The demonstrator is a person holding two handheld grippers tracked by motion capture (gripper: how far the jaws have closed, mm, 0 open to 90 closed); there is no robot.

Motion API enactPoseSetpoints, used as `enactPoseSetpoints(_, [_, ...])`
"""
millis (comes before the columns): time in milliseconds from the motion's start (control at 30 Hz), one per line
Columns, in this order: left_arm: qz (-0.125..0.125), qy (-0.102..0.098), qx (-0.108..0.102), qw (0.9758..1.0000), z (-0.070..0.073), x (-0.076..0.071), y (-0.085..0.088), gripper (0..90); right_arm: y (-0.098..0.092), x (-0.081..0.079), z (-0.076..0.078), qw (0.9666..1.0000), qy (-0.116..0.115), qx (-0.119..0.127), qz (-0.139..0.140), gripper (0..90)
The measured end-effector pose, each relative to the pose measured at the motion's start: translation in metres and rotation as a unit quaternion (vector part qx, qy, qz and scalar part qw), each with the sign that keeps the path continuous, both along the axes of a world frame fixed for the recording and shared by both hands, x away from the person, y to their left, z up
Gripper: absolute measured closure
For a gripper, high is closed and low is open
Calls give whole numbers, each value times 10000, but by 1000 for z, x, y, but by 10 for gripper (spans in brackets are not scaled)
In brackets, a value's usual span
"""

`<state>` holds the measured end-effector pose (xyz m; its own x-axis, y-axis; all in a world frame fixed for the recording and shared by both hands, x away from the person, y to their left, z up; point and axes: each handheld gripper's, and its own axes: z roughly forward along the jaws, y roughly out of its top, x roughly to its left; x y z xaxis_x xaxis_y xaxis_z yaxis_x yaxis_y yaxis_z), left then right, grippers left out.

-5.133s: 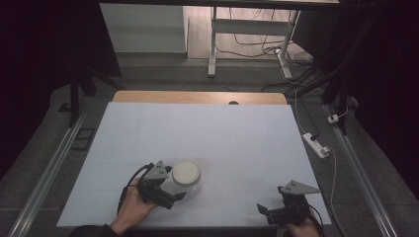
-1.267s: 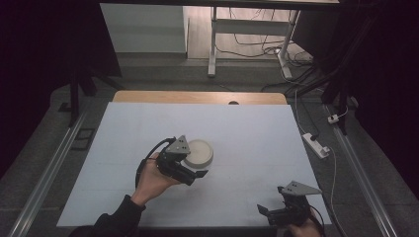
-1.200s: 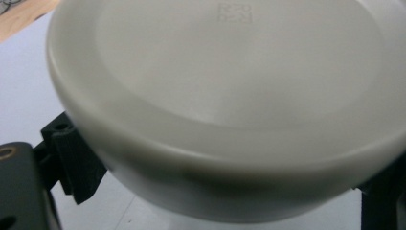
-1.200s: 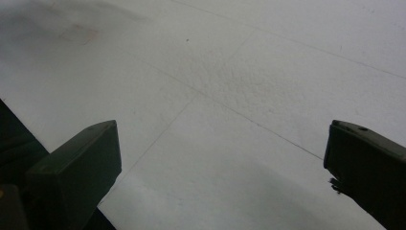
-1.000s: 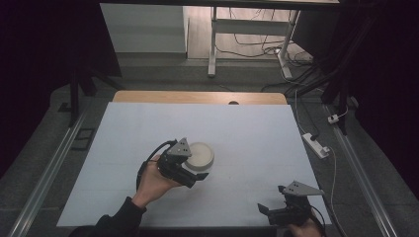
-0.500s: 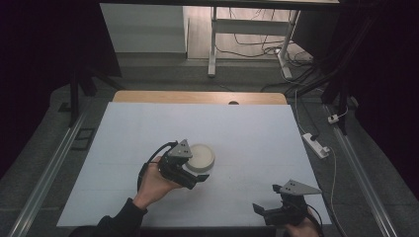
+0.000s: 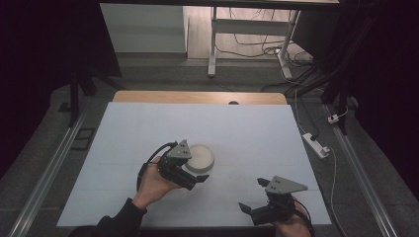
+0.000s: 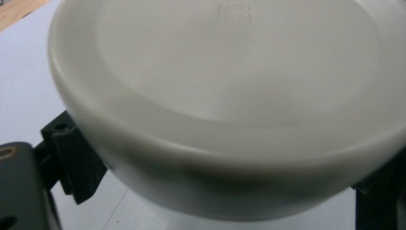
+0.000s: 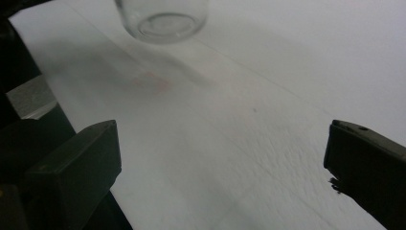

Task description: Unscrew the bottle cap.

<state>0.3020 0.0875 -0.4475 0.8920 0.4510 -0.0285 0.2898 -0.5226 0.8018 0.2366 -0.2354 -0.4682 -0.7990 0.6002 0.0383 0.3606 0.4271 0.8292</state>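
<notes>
High view: the left gripper (image 7: pixel 190 174) has its jaws closed round a glass jar (image 7: pixel 197 163) with a smooth, round, off-white lid (image 8: pixel 230 91), near the middle of the white worktop (image 7: pixel 257 133). The right gripper (image 7: pixel 262 210) waits at the near right edge, jaws wide apart and empty. The jar-holding step seems in hand; next, probably, comes bringing the free jaws onto the lid.

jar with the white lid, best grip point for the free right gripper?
Probably the clear glass body below the white lid: the lid overhangs it, so jaws would catch under the rim. Come in low from the right; the left gripper is already at the jar's near-left side. The right gripper stands open.
</notes>
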Motion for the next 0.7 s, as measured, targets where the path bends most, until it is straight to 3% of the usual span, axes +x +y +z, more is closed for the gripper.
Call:
enactPoseSetpoints(167, [-21, -48, 24, 10000, 1, -2, 0, 71, 13, 6, 9, 9997, -77, -18, 226, 0])
enactPoseSetpoints(367, [-30, -75, 23, 10000, 0, -3, 1, 71, 28, 14, 20, 9992, 8, -7, 396, 0])
enactPoseSetpoints(700, [-108, -101, 8, 9999, -1, -5, -1, 72, 54, 26, 39, 9988, -169, 120, 445, 0])
